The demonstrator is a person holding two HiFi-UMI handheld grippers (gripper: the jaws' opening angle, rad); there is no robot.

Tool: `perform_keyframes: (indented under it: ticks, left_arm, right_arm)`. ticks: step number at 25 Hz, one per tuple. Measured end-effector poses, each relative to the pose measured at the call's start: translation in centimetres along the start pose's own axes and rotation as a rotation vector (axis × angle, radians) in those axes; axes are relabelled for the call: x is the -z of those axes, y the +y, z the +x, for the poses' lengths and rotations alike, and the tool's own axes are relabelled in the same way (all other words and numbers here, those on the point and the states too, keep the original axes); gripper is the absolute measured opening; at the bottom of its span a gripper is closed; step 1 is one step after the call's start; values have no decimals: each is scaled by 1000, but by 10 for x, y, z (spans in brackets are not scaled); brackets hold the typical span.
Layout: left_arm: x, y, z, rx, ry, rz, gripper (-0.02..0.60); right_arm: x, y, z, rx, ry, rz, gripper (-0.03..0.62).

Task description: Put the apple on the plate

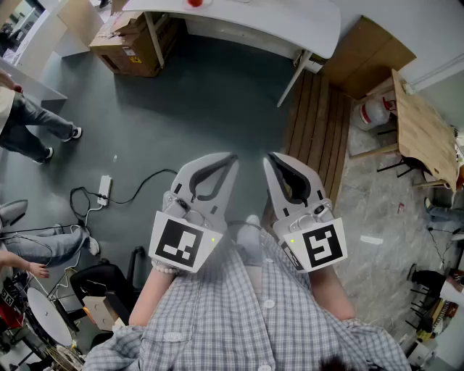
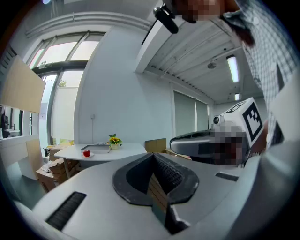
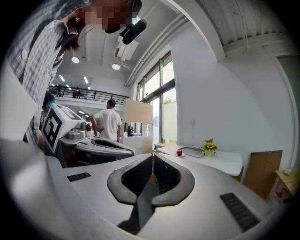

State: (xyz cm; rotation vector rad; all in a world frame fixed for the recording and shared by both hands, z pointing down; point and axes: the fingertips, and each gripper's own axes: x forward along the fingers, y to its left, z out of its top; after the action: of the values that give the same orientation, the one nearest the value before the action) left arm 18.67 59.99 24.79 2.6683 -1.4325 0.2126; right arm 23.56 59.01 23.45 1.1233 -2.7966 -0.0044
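A small red apple [image 2: 86, 153] lies far off on a white table [image 2: 119, 150], seemingly on a small white plate [image 2: 87, 155]. The right gripper view shows the same apple [image 3: 179, 153] on that table [image 3: 220, 161]. In the head view only a red bit of the apple [image 1: 194, 3] shows at the top edge. My left gripper [image 1: 233, 156] and right gripper [image 1: 267, 158] are held side by side close to my chest, well short of the table. Both are shut, jaws touching, with nothing between them.
A grey tray [image 2: 96, 148] and a pot of sunflowers [image 2: 114, 141] stand on the table behind the apple. Cardboard boxes [image 1: 134, 43] sit under its left end. A power strip with cable [image 1: 104, 189] lies on the floor, a wooden pallet [image 1: 319, 134] to the right. A person [image 1: 25, 123] walks at left.
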Motion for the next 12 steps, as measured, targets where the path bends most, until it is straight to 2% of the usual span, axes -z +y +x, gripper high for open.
perform_keyframes:
  ticks: [12]
  left_arm:
    - [0, 6, -11, 21, -15, -6, 9]
  right_arm:
    - [-4, 12, 2, 33, -4, -14, 29]
